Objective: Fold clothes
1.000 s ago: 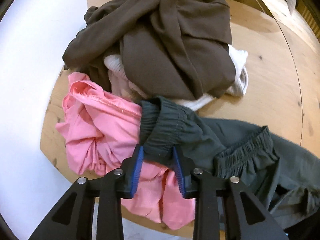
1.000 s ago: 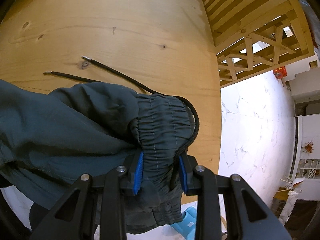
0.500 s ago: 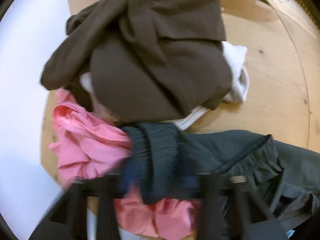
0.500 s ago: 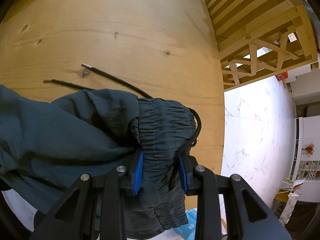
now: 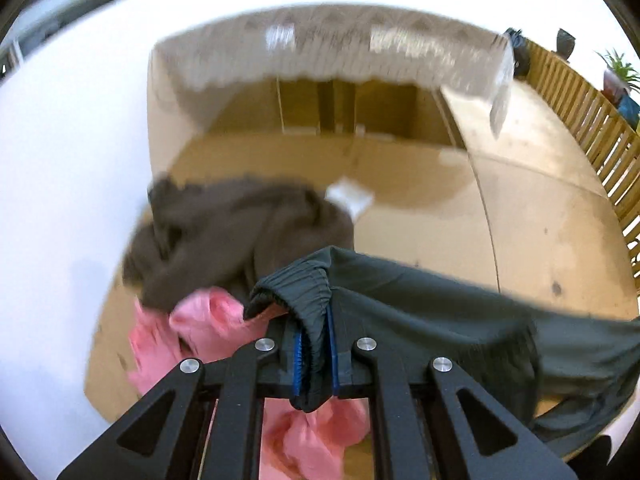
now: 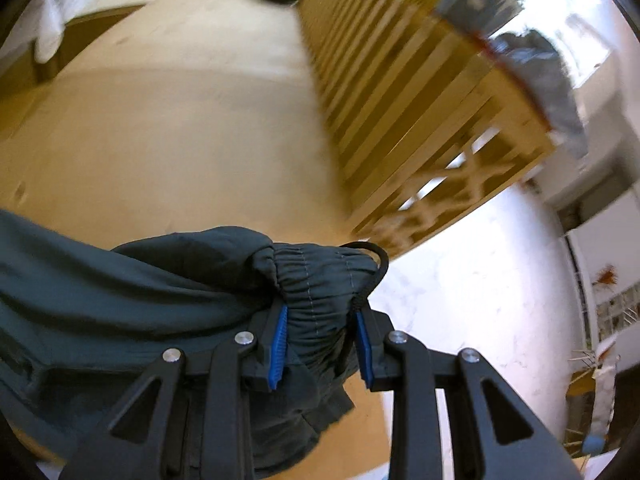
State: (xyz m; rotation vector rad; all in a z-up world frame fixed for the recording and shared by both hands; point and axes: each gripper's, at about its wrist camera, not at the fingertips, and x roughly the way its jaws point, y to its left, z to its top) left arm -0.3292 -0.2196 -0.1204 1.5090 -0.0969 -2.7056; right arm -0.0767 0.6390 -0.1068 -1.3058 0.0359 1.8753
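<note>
No brand, label or legible writing shows on any item. Four garments are counted: one dark green pair of trousers (image 5: 420, 312), one brown garment (image 5: 240, 236), one pink garment (image 5: 208, 332) and a scrap of one white garment (image 5: 349, 196), the last three heaped at the near left of the wooden table (image 5: 540, 220). The left gripper (image 5: 315, 350) is closing, pads pinching the trousers' elastic waistband, and the right gripper (image 6: 320, 344) is clamped on a bunched waistband section with its black drawcord (image 6: 376, 268), the trousers spanning between them above the table.
</note>
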